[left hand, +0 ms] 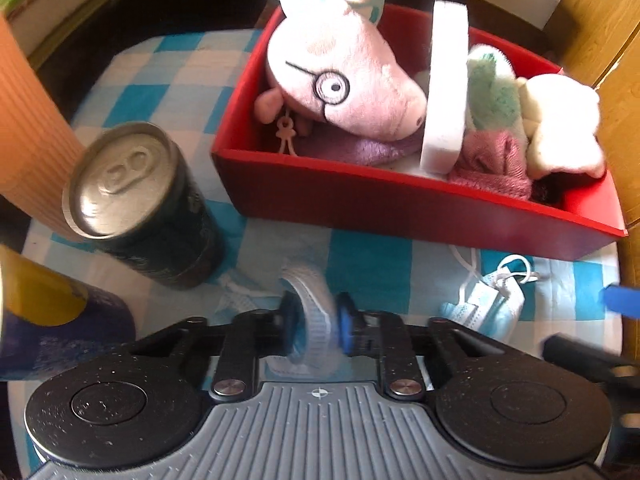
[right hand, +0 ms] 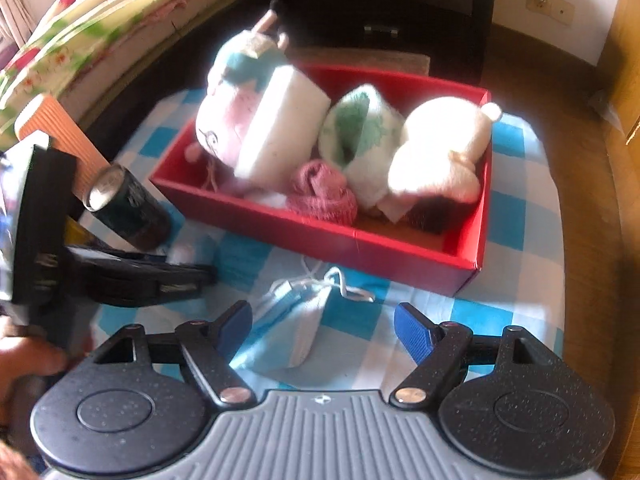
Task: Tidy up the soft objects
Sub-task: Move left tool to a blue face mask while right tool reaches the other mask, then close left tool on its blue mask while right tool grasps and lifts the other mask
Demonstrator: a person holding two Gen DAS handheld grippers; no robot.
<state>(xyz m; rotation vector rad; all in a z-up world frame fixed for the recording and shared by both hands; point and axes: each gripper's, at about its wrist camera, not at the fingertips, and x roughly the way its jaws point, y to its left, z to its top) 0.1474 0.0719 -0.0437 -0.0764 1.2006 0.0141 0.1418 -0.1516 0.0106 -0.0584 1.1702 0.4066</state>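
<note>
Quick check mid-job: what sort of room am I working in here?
Probably a bedroom at home: floral bedding lies beside the table, a dark chest of drawers stands behind it, and plush toys fill the red box on the checked tablecloth.

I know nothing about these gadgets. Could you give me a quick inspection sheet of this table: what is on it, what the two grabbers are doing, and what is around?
Surface: blue and white checked cloth over a table.
Job's things: red box holding a pink pig plush, a white sponge, a pink knit roll and a white plush; two face masks lie on the cloth.
Clutter: dark drink can, orange ribbed cup.
Grippers: left gripper pinches one face mask; right gripper has its fingers spread on either side of the other face mask.
Cables: nothing seen.
Surroundings: dark drawers, floral bedding, wall socket.
</note>
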